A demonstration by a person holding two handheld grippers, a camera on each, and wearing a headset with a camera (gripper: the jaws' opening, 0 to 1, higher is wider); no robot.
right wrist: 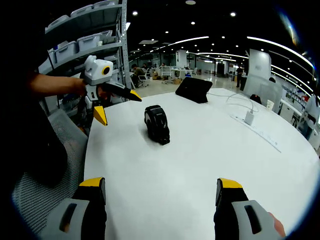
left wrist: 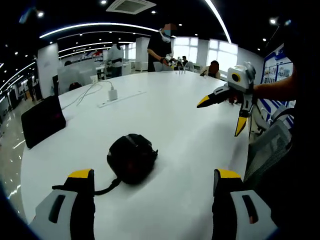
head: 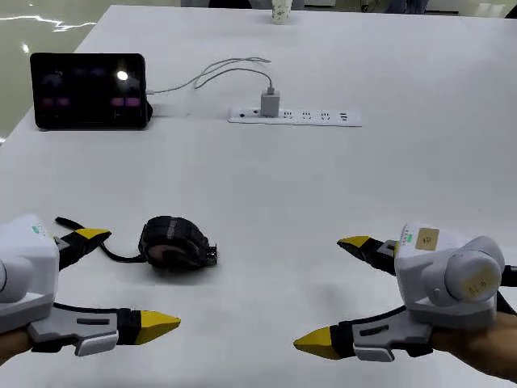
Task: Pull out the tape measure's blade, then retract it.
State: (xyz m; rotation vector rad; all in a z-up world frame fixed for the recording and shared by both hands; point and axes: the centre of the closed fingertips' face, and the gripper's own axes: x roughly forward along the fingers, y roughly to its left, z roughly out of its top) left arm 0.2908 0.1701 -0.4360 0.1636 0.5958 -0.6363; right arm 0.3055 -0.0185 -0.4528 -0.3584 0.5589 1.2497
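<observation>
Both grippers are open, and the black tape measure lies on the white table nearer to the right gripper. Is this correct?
Not quite. The black tape measure lies nearer to the left gripper, not the right gripper, as the head view shows. The rest is correct: both grippers are open, and the tape measure lies on the white table.

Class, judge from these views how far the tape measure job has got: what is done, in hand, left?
Nothing looks done: the tape measure lies on the table with no blade out. Nothing is in hand: the left hand-held gripper and right hand-held gripper are open, either side of it, apart from it. Left: grip, pull, retract.
</observation>
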